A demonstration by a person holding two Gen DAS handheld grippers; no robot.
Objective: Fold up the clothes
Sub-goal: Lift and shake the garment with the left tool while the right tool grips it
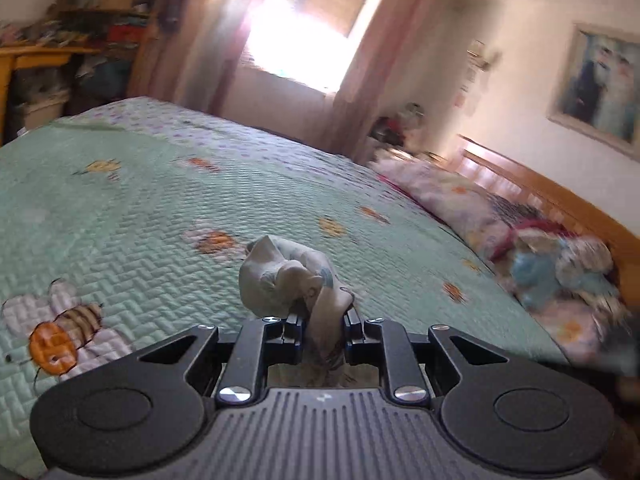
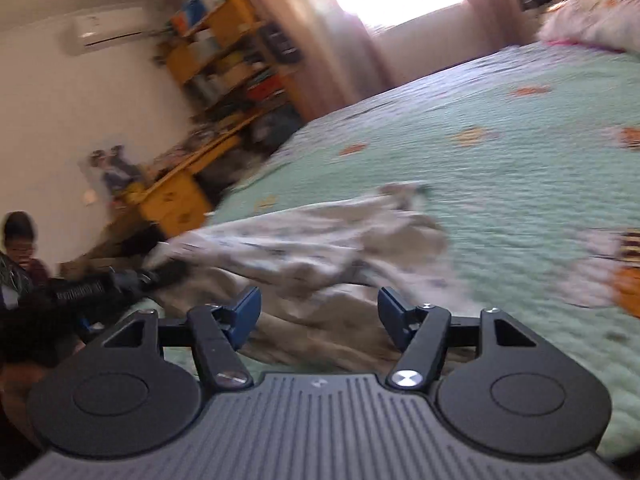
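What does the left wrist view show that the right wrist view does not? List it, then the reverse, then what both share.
Only the left wrist view: the left gripper shut on a bunched pale garment, a framed picture and a wooden headboard. Only the right wrist view: the right gripper open over the spread garment, a wall air conditioner. Both: the green quilt, window and shelves.

Left wrist view, garment (image 1: 292,276): we find it lower centre, bunched between the left gripper (image 1: 322,330) jaws, above the quilt (image 1: 160,200).
Pillows (image 1: 500,220): right of frame, on the bed before the headboard (image 1: 560,196).
Window (image 1: 304,28): top centre, behind the bed.
Shelves (image 1: 108,12): upper left.
Right wrist view, garment (image 2: 320,240): we find it centre, spread on the quilt (image 2: 500,160), beyond the parted right gripper (image 2: 318,314).
Left gripper (image 2: 132,280): lower left, at the garment's left end.
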